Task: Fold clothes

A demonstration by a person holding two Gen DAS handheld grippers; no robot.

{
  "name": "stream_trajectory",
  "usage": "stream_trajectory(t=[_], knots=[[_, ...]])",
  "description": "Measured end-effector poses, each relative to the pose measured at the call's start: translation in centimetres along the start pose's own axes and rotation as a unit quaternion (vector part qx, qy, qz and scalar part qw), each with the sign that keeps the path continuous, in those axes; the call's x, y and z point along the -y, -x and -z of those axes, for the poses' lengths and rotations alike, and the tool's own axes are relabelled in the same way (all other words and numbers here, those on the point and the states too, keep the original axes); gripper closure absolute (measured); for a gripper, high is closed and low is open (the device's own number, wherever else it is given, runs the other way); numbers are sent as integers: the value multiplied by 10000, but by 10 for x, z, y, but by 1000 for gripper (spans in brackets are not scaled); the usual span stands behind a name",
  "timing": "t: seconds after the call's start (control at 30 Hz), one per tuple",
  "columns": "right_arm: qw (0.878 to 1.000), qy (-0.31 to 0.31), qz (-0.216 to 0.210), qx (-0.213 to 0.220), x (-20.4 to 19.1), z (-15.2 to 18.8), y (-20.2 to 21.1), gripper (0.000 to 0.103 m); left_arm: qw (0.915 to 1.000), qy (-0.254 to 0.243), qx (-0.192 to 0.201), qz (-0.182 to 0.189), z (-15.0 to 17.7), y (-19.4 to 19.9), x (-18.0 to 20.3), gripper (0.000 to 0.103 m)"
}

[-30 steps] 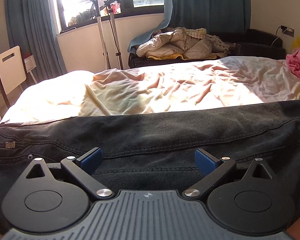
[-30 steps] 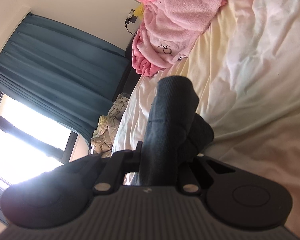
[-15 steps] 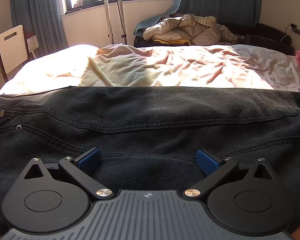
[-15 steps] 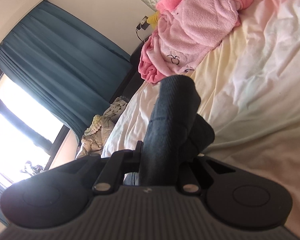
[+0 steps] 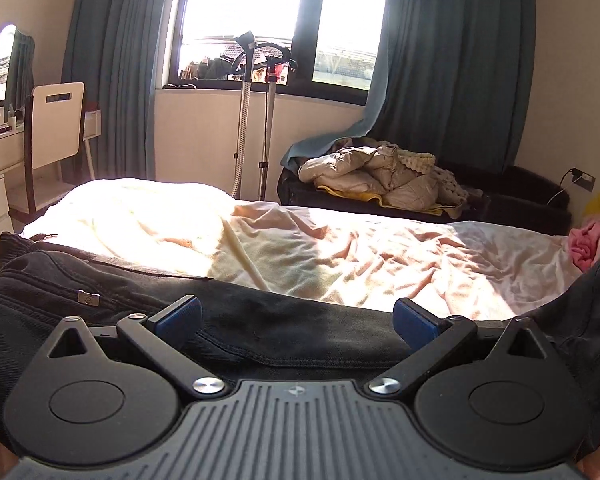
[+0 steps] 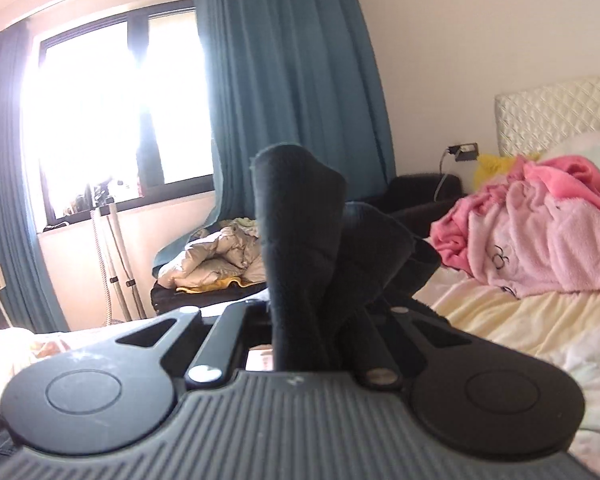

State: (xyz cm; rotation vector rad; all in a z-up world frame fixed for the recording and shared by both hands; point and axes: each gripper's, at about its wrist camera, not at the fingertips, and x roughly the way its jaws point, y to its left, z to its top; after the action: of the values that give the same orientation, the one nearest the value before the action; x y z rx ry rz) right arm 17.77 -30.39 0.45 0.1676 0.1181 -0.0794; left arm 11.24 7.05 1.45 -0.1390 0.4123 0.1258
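Now the black trousers (image 5: 284, 332) lie stretched across the near edge of the bed (image 5: 340, 256), waistband at the left. Over them, the left gripper (image 5: 296, 316) hovers with its blue pads (image 5: 180, 314) spread wide apart. The right gripper (image 6: 312, 320) is clamped on a bunched fold of the same dark cloth (image 6: 300, 240), which stands up between its fingers. Beyond the trousers' far edge, wrinkled sheet lies bare across to the pink blanket (image 6: 540, 240) heaped by the headboard (image 6: 556, 112).
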Motion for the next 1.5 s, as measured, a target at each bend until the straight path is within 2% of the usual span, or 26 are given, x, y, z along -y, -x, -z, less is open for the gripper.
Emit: stream_trajectory(t=[0.1,0.2,0.3,0.4,0.53,0.63,0.7,0.77,0.8,0.87,0.9,1.07,1.3,1.5], knots=[[9969,536,-570,77,-83,9,7,94,9987,390,254,-227,-4,19,-29,1],[9868,996,-1276,-35,-166,42,20,94,9943,907,396,-392,-1,30,-57,0],[9645,1608,-2016,-575,-238,102,38,94,9908,1240,364,-399,4,29,-74,0],[9410,2303,-2201,-1141,-272,158,53,93,9930,1107,328,-239,5,23,-65,0],[9378,2231,-2363,-1221,-265,159,55,92,9953,930,280,-26,8,15,-52,0],[9350,2180,-2487,-1278,-261,160,56,84,9964,796,244,133,9,10,-43,0],[9274,2265,-2690,-1274,-257,162,65,78,9970,710,217,232,10,6,-37,0],[9188,2339,-2906,-1288,-253,165,73,59,9974,657,156,236,14,3,-32,0],[9163,2339,-2986,-1283,-248,162,77,55,9976,631,125,238,16,2,-30,0],[9113,2336,-3142,-1275,-237,156,86,41,9980,579,64,242,20,-1,-25,0],[9104,2280,-3191,-1316,-230,152,89,39,9982,553,33,244,22,-2,-23,0],[9150,2102,-3181,-1321,-196,136,105,36,9987,422,-121,253,32,-9,-11,0],[9452,1291,-2698,-1311,-155,138,104,35,9995,170,-93,264,37,-4,0,0],[9487,1190,-2656,-1233,-154,127,106,34,9992,118,-95,367,39,-2,2,0]])
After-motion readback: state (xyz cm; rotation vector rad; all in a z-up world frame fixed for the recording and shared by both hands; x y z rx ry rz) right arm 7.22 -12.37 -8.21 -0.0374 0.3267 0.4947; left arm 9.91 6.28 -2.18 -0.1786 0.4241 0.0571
